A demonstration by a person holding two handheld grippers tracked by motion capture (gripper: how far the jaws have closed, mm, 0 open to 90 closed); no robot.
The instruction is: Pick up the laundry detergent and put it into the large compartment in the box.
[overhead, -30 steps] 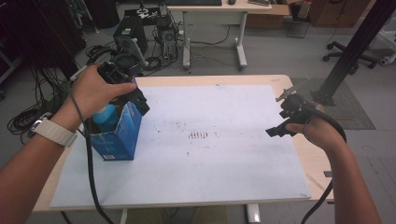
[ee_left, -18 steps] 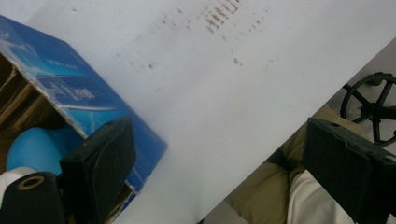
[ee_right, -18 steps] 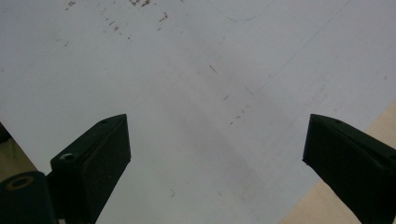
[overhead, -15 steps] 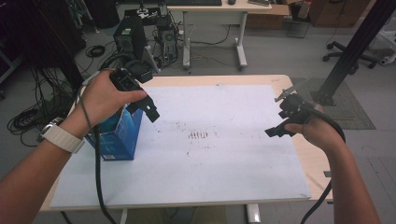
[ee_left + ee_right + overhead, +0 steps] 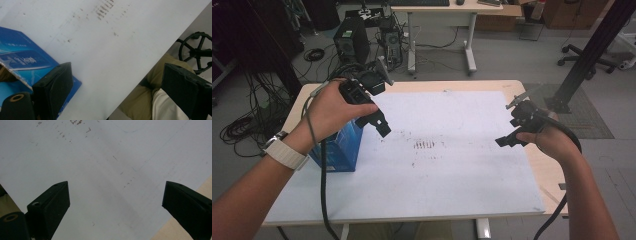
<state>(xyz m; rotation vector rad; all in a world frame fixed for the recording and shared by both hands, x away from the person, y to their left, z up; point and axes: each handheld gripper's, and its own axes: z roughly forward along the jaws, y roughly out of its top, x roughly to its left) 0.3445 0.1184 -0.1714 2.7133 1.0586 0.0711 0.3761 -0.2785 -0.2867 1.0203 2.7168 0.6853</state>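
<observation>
Above the blue box point(image 5: 22, 60), the left hand-held gripper point(image 5: 115, 82) hangs spread, olive trousers point(image 5: 142, 95) beyond.

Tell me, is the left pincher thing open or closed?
Open. In the left gripper view, the left gripper has its two black jaws wide apart with nothing between them. The blue box sits beside one jaw, not gripped.

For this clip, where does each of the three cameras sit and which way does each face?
High view: above the person's side, looking forward and down on the white paper-covered table; forearms, left gripper and right gripper show.
Left gripper view: rides the left gripper, jaws open, facing down at the blue cardboard box, the table edge and the person's lap.
Right gripper view: rides the right gripper, jaws open, facing the paper.
Shared: high and left gripper views show the box and dark smudges.
</observation>
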